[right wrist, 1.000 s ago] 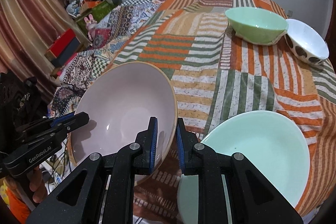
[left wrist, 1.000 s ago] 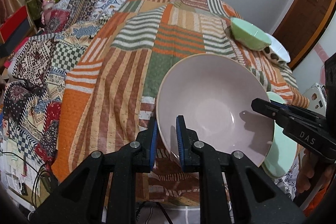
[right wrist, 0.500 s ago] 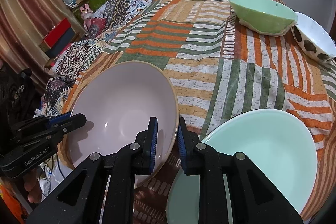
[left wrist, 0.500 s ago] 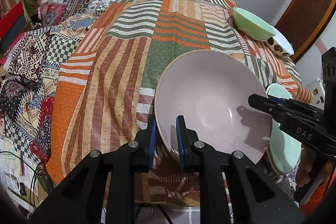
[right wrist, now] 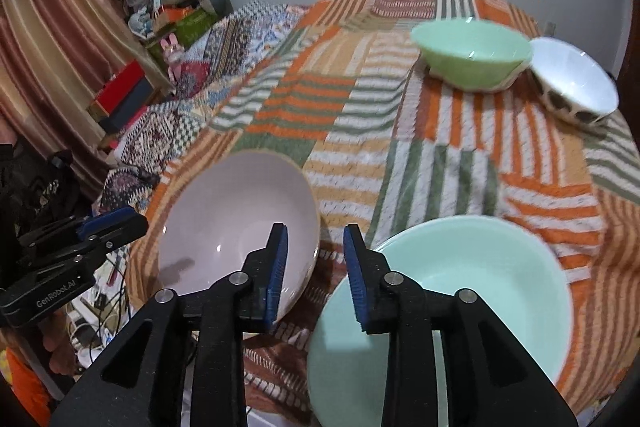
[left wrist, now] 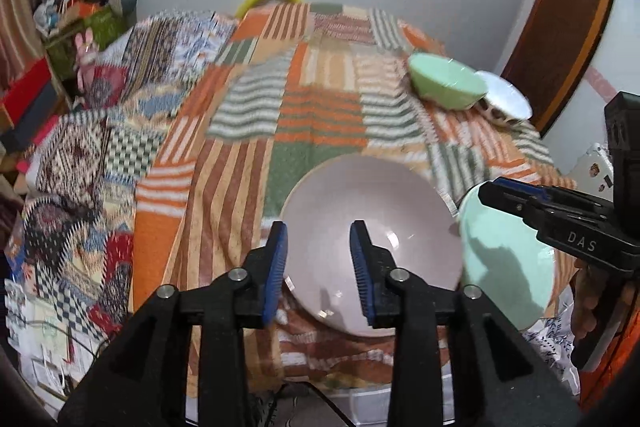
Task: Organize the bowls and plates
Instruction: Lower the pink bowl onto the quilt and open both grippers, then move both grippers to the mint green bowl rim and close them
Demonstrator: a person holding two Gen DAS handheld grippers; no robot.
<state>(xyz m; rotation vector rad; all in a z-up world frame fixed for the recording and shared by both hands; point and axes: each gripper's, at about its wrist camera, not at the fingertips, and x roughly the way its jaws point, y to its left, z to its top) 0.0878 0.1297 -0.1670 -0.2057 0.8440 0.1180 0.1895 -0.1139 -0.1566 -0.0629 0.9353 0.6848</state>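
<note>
A large pale pink bowl [left wrist: 372, 227] rests on the striped patchwork cloth at the table's near edge; it also shows in the right wrist view [right wrist: 236, 223]. A mint green plate [right wrist: 460, 307] lies right of it, also in the left wrist view [left wrist: 504, 255]. My left gripper [left wrist: 319, 267] is open and empty, its pads astride the pink bowl's near rim without touching. My right gripper [right wrist: 314, 263] is open and empty, above the gap between bowl and plate. A green bowl [right wrist: 468, 55] and a white spotted bowl [right wrist: 576, 83] sit at the far right.
The patchwork-covered table [left wrist: 280, 107] drops off at its near edge. A quilt-covered bed [left wrist: 80, 147] and cluttered shelves [left wrist: 60, 27] lie to the left. A wooden door [left wrist: 560, 27] stands at right. Cables [right wrist: 100, 311] lie on the floor.
Both grippers have opened and let go of the pink bowl, which now rests on the cloth. Both have drawn back a little.
</note>
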